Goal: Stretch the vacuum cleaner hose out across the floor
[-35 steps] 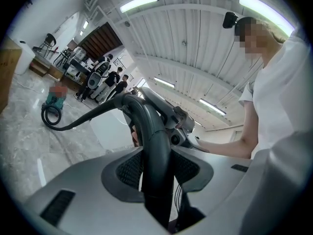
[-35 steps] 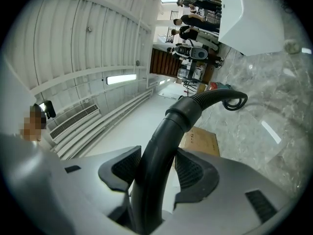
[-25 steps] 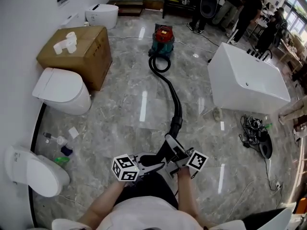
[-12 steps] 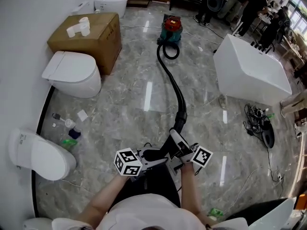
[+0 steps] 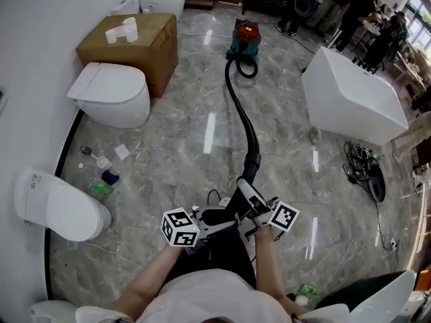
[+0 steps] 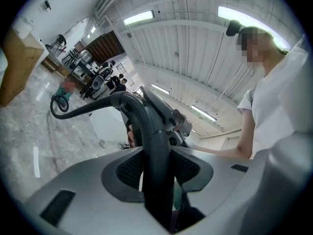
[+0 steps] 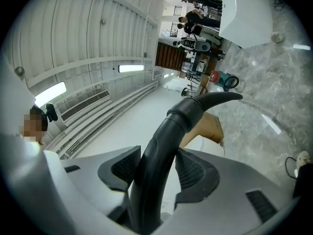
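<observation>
The left hand-held gripper (image 6: 159, 168) is clamped on the black curved pipe (image 6: 157, 146) at the end of the hose (image 5: 246, 123), and the right hand-held gripper (image 7: 156, 168) is clamped on the same pipe a little farther along, nearer the ribbed part. From them the hose lies on the floor (image 5: 168, 153), its long axis running almost straight ahead of the person to the vacuum cleaner (image 5: 246, 38), where it curls round once. Pulling back along that line should take out the slack.
</observation>
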The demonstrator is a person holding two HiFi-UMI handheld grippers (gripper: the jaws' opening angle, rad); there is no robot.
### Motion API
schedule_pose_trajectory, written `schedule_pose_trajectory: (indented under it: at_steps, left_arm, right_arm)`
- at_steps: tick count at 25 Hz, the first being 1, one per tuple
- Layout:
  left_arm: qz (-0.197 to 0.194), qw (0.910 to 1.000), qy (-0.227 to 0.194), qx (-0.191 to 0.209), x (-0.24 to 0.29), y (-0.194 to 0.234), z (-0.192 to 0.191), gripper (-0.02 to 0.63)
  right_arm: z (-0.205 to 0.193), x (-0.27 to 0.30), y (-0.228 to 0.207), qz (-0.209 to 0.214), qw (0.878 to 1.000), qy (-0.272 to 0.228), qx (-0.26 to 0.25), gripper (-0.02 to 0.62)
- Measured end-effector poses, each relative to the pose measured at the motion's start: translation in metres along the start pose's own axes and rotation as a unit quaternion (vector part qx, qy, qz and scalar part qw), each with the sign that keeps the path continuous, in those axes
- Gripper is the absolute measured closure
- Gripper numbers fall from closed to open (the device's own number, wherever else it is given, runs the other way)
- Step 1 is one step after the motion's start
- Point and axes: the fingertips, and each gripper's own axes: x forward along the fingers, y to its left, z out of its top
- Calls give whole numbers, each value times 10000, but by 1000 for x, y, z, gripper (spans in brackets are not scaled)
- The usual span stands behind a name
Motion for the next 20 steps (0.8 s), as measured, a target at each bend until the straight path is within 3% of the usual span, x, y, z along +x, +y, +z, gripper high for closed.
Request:
schedule_pose_trajectory:
  at_steps: [9,20]
  left_arm:
    - [-306,9989,-224,-273,-15,-33,-23,443]
    - [-381,9990,-240,-58,-9,-38,-13,443]
  right_arm:
    - [-33,-16,21,-19,10000,72,-52,371]
    - [-23,-15,33,220,9996,167,-110,370]
